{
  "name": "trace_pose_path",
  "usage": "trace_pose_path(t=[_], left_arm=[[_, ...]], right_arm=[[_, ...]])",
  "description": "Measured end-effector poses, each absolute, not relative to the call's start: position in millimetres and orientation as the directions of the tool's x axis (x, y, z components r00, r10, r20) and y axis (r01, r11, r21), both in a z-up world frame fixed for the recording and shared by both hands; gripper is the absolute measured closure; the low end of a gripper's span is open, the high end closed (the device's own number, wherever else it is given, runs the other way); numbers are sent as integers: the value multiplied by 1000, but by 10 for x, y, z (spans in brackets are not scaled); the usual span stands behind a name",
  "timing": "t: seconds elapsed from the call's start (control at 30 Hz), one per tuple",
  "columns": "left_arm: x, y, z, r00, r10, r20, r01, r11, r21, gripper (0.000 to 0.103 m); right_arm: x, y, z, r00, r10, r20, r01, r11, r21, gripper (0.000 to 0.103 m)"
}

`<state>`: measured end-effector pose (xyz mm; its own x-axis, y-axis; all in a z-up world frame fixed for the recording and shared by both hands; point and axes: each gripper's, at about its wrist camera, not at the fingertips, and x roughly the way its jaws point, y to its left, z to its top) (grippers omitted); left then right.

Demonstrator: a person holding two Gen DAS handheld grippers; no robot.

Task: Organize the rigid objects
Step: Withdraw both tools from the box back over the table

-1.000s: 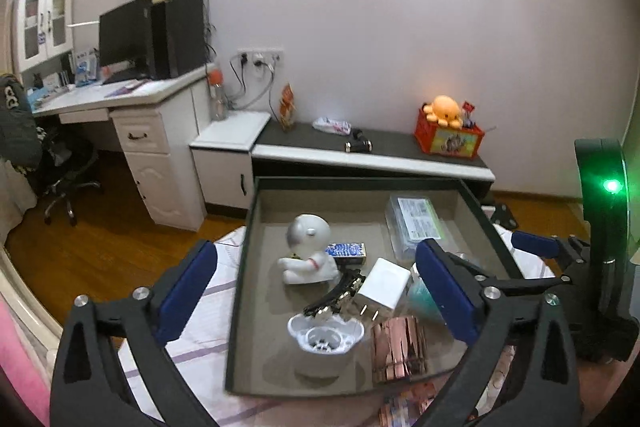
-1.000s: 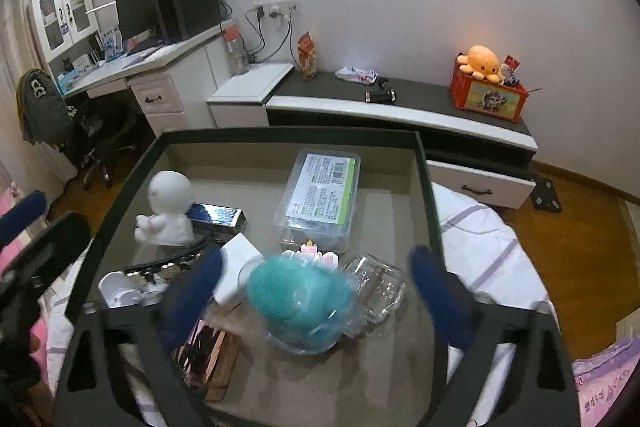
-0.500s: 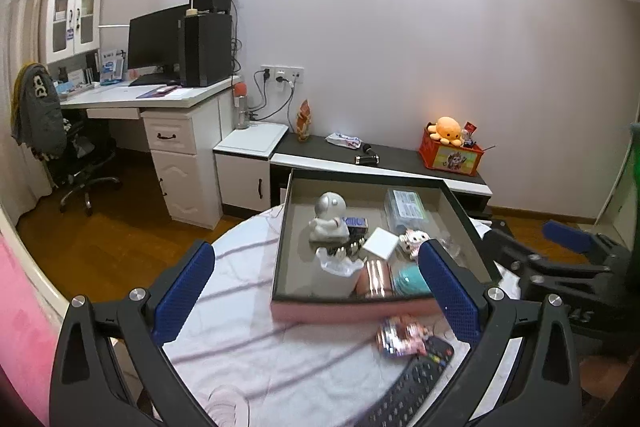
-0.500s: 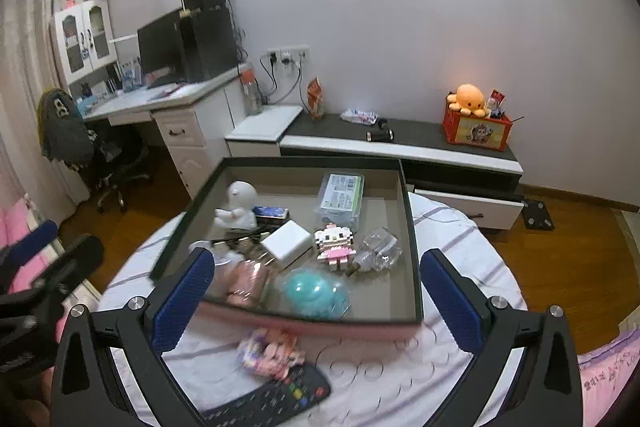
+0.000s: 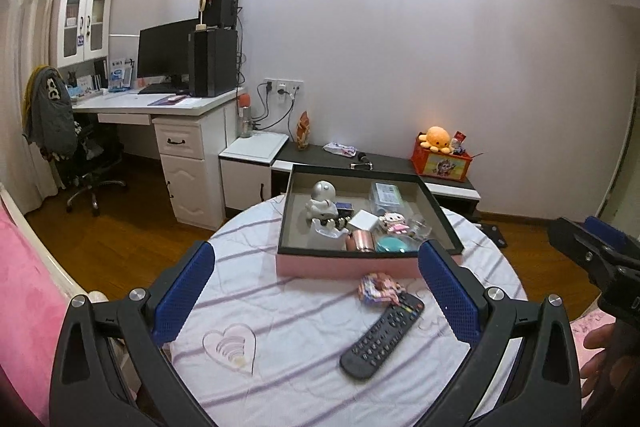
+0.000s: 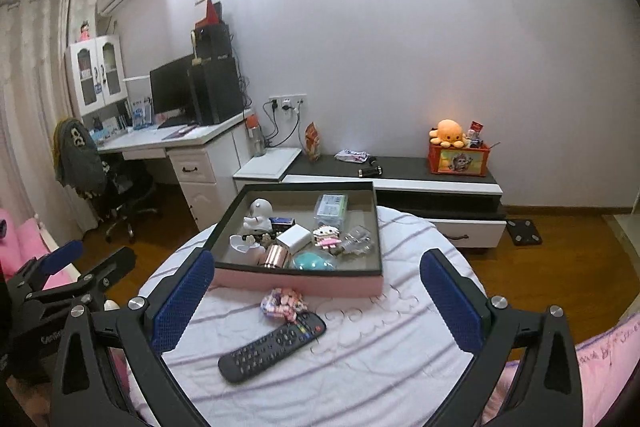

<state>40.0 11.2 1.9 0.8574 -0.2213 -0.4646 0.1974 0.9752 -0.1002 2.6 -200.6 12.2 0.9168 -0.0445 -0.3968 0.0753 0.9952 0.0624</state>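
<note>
Both grippers, left gripper (image 5: 316, 291) and right gripper (image 6: 316, 301), hold their fingers spread wide and empty at the frame's bottom. Mid-frame, a black remote (image 6: 272, 347) lies on the table (image 6: 400, 367); just beyond, a pink toy (image 6: 282, 303) touches it, before the filled tray (image 6: 296, 281).

The remote control (image 5: 382, 341) hides part of the pink block toy (image 5: 377, 289); its figure is unreadable.
</note>
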Motion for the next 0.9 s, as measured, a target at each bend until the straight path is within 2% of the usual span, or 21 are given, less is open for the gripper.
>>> trace_pose_path(t=[0.47, 0.9], left_arm=[[-36, 67, -66, 847, -228, -480, 213, 973, -87, 0], [120, 19, -244, 831, -221, -511, 216, 974, -70, 0]], right_arm=[[-395, -2046, -71, 905, -62, -421, 97, 993, 62, 0], [-279, -2063, -160, 892, -53, -449, 92, 994, 66, 0]])
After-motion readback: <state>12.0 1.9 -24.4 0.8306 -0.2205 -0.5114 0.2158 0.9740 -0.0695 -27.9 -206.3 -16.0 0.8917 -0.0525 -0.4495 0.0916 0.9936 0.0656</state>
